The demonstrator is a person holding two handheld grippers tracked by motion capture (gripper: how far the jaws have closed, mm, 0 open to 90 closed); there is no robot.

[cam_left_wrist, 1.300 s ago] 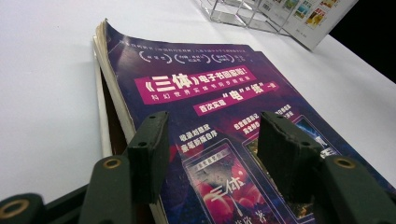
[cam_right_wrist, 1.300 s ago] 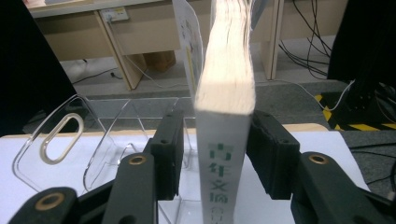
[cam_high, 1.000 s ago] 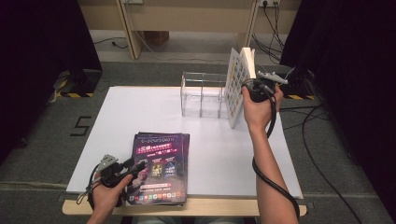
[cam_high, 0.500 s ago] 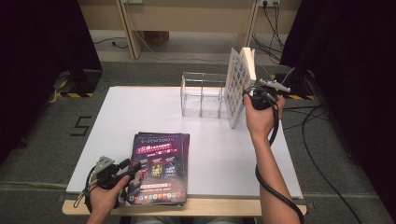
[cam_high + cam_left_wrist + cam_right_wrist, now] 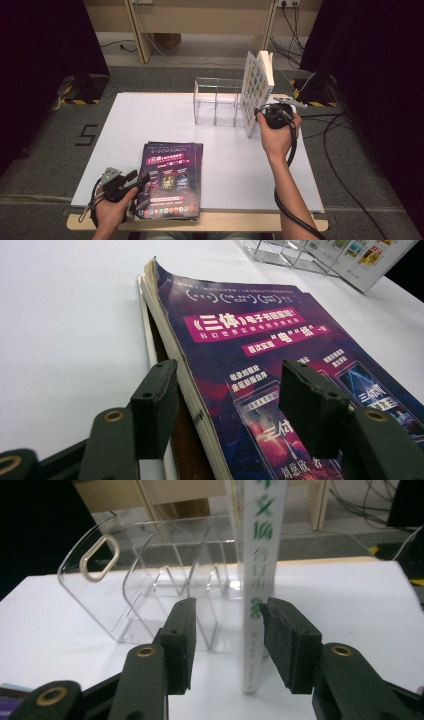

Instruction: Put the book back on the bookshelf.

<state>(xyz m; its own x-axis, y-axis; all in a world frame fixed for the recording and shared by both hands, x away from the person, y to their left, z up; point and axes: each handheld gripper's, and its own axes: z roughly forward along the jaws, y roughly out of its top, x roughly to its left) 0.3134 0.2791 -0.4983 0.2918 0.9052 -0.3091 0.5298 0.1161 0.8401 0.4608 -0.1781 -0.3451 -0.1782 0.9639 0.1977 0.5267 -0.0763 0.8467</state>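
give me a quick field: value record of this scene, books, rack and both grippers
table: white top
clear rack: acrylic dividers, far centre
upright book: stands on end at the rack's right side
right gripper: jaws open, straddling the book's spine
magazine stack: purple cover, flat at near edge
left gripper: jaws open, straddling the stack's left edge

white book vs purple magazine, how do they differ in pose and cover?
The white book stands upright against the clear rack; the purple magazine lies flat at the table's near edge. The book's cover is pale with small coloured tiles; the magazine's is dark purple. Each sits between open jaws.
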